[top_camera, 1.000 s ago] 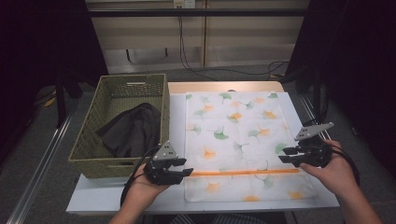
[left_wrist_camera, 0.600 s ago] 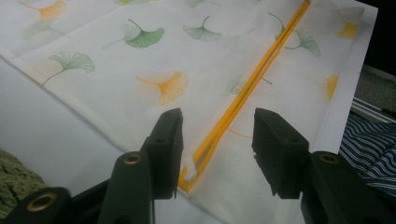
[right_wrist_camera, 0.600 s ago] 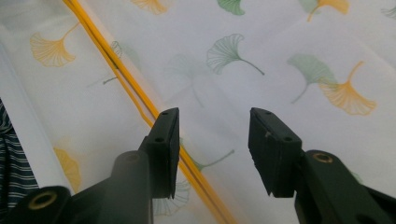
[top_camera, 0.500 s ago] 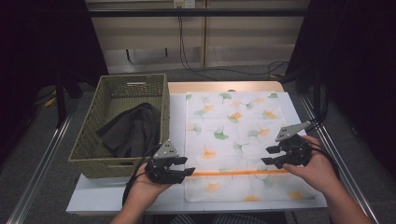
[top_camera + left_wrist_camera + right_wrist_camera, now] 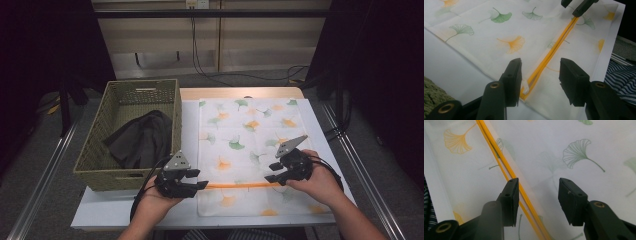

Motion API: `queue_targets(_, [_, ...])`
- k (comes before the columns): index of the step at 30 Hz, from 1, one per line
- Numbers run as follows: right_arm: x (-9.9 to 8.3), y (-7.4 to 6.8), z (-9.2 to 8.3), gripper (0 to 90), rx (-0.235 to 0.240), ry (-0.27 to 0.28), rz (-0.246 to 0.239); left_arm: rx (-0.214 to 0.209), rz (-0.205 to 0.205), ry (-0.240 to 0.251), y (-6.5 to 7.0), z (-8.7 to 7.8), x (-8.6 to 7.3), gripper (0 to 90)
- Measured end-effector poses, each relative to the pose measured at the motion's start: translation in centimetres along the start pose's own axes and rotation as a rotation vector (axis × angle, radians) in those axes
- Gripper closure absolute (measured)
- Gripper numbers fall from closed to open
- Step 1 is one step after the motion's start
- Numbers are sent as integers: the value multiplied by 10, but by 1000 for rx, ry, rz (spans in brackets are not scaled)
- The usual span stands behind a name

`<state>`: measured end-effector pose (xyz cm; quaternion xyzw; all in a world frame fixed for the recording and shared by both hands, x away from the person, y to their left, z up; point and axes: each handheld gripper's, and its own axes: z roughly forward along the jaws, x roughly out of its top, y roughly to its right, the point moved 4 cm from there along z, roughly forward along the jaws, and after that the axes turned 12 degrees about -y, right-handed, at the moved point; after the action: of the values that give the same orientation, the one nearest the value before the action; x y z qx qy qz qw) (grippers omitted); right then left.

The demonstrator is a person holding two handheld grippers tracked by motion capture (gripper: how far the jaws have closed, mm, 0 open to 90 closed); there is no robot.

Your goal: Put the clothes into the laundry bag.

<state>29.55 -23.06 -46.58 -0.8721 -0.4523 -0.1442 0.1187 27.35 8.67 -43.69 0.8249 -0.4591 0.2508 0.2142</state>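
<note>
Now, as things stand:
Bag: white mesh laundry bag [image 5: 250,150] w/ ginkgo-leaf print, lying flat on the desk [image 5: 320,150], just right of the basket.
Zipper: orange zipper [image 5: 240,185] runs across the bag near its front edge, between the two claws; in left gripper view it reads as two orange strips lying side by side, w/ a small white tab [image 5: 525,87] at its near end.
Left claw [image 5: 200,186]: at the zipper's left end, by the bag's left edge. Jaws apart, zipper end and tab sit between them, tab right by the left pad; can't tell if the pad touches it. Nothing clamped.
Right claw [image 5: 272,179]: over the bag at the zipper's right part, tilted down toward the cloth. Jaws have just been opening, now stand wide; in right gripper view the orange line passes just inside the left pad [image 5: 511,197], cloth only between them, no grip.
Basket: green woven basket [image 5: 100,160] on the desk's left side, dark garment [image 5: 140,140] bundled inside.
Hands: both come in from the bottom edge, each around its tool.
</note>
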Motion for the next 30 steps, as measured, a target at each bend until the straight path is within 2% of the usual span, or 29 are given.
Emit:
queue_targets(2, [1, 1, 6, 502, -6, 1, -14, -5, -3, 4, 0, 0, -1, 529])
queue_targets(8, [1, 5, 17, 473, -22, -33, 12, -8, -4, -3, 0, 1, -2, 529])
queue_targets(13, [0, 7, 24, 419, -40, -40, 0, -20, -8, -2, 0, 2, -3, 529])
queue_targets(16, [-1, 9, 27, 399, -44, -41, 11, -19, -12, -5, -1, 2, -3, 528])
queue_targets(22, [-1, 5, 30, 343, -43, -50, -21, -27, -15, -9, -1, 4, -4, 528])
queue_targets(28, [-2, 4, 34, 311, -39, -66, -16, -46, -19, -25, 0, 5, -5, 528])
queue_targets(30, [-2, 6, 35, 291, -45, -62, -29, -46, -21, -22, -1, 4, -5, 528])
